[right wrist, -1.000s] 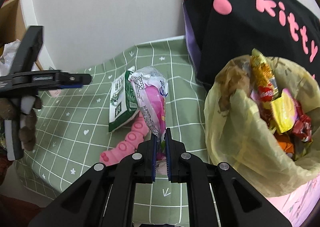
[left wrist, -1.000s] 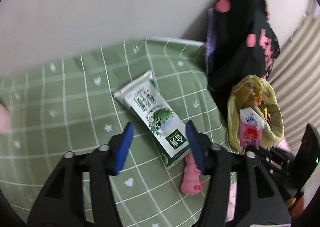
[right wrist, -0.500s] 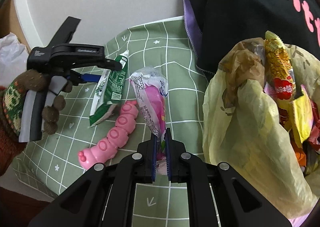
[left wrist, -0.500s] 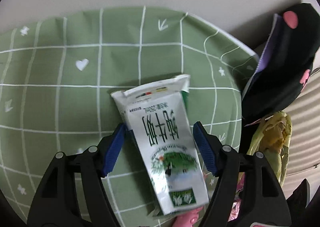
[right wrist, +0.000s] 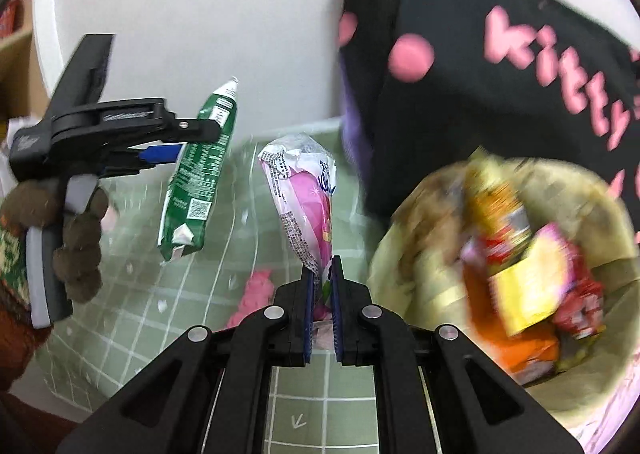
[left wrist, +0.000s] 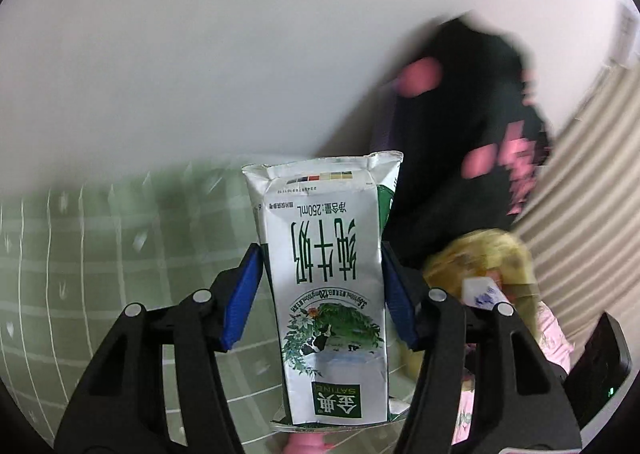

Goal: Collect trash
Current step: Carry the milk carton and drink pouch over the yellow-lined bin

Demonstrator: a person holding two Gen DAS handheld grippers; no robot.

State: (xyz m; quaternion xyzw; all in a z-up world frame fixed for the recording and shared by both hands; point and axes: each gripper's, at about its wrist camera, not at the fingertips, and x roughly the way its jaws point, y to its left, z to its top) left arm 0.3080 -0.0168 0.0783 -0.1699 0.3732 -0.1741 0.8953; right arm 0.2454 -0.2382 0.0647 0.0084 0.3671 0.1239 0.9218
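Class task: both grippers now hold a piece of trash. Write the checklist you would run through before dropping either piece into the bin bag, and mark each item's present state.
1. Left gripper shut on milk carton: ok.
2. Carton lifted off the green tablecloth: ok.
3. Right gripper shut on pink wrapper: ok.
4. Yellow bin bag mouth open: ok.
5. Room left in bag: cannot tell, trash is piled high.
6. Pink toy stays on the cloth: ok.

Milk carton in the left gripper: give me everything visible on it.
The milk carton is a white and green 250 mL pack with Chinese print, a plant-and-cow picture and a green logo patch. It looks flattened, with creased end seams. The left gripper clamps its sides between blue pads; it hangs tilted, above the green cloth, touching nothing else.
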